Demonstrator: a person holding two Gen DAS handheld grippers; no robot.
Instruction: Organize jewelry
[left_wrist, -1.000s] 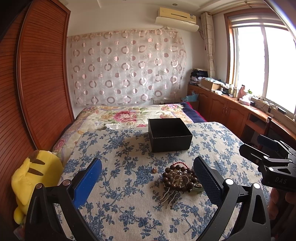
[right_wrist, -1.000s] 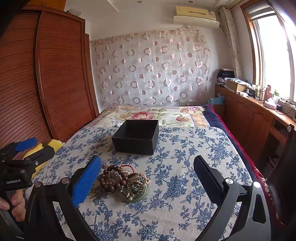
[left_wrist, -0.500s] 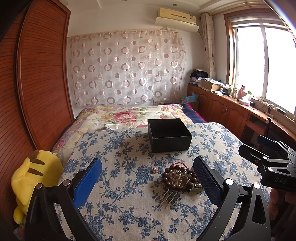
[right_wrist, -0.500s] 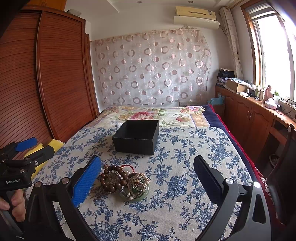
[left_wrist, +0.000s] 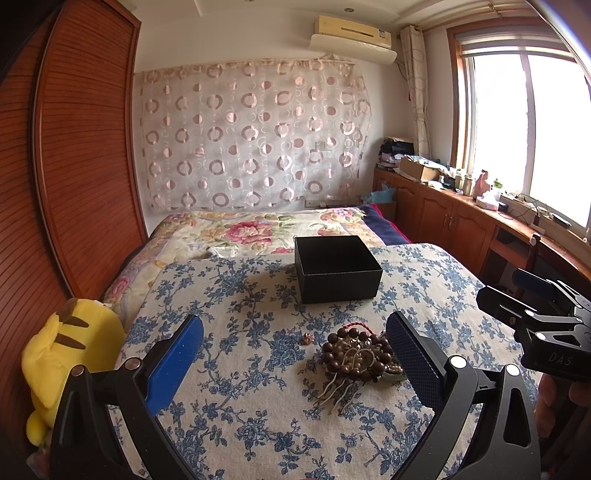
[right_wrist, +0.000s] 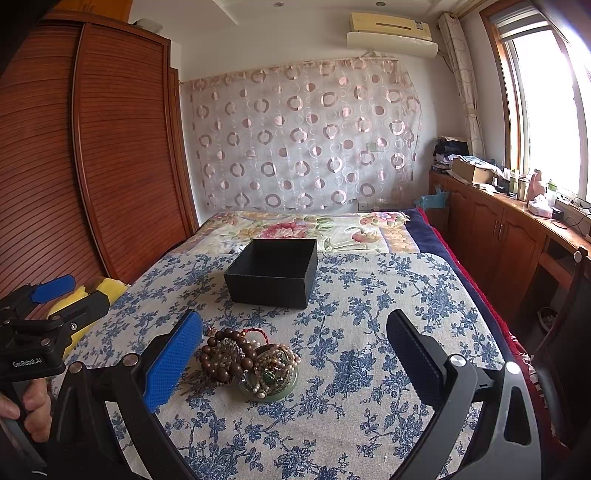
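A heap of jewelry (left_wrist: 356, 356) lies on the blue-flowered cloth: dark wooden beads, pearl strands, a pale comb and a green bangle (right_wrist: 267, 387). One small gold piece (left_wrist: 306, 338) sits apart to its left. Behind it stands an open black box (left_wrist: 336, 273), also seen in the right wrist view (right_wrist: 273, 273). My left gripper (left_wrist: 295, 362) is open above the cloth, the heap just inside its right finger. My right gripper (right_wrist: 293, 360) is open too, with the jewelry pile (right_wrist: 243, 360) near its left finger. Neither holds anything.
A yellow plush toy (left_wrist: 70, 354) lies off the cloth's left edge by the wooden wardrobe (left_wrist: 74, 166). A flowered quilt (left_wrist: 266, 229) covers the bed behind the box. Wooden cabinets (right_wrist: 498, 236) with clutter run under the window on the right.
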